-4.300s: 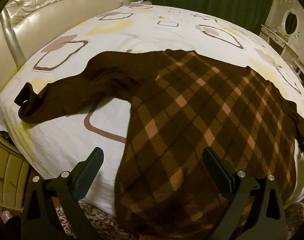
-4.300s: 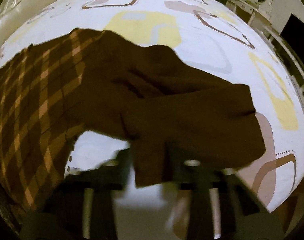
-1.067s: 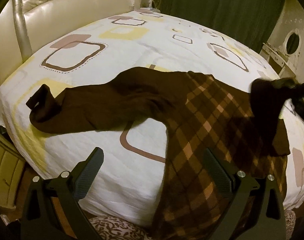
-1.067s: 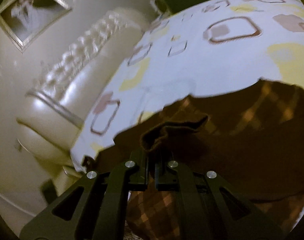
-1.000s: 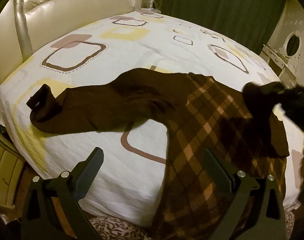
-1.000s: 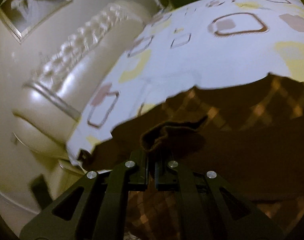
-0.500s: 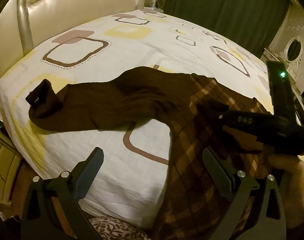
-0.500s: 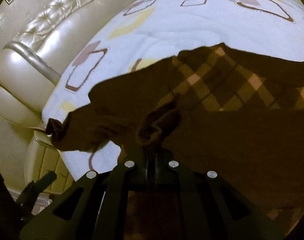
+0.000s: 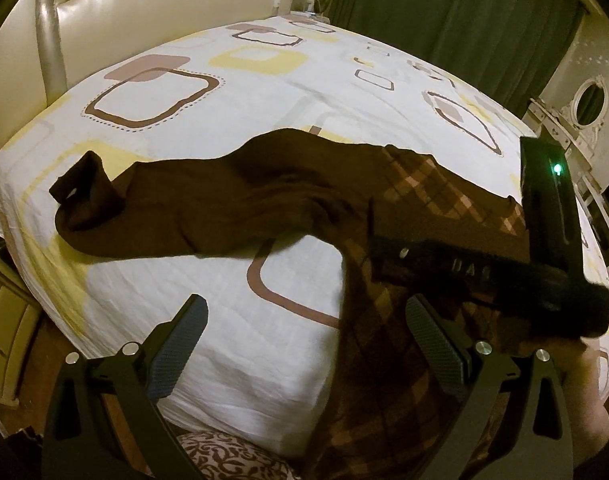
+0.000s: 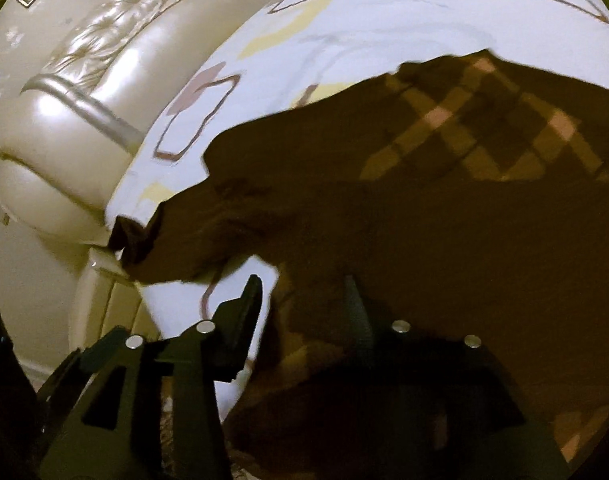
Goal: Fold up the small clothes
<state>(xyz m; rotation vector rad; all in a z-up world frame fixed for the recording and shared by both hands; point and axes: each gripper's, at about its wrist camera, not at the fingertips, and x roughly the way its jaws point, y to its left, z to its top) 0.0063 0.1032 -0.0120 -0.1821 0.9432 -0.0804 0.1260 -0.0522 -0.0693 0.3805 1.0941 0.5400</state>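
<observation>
Since half a second ago, the right gripper (image 10: pixel 304 312) has spread its jaws and dropped the sleeve onto the sweater (image 9: pixel 444 196), which lies across the bed (image 9: pixel 264 92). Left gripper (image 9: pixel 304 332) hangs wide, holding nothing, near the bed's edge. Soft, limp knit: likely best pinched at the outstretched sleeve cuff (image 9: pixel 82 184).

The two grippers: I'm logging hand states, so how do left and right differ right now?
The left gripper hangs off the bed's near edge, jaws spread wide over bare sheet; the right gripper is over the brown sweater, its jaws parted less widely. The left points toward the outstretched sleeve; the right sits above the argyle body. Both are open and hold nothing.
</observation>
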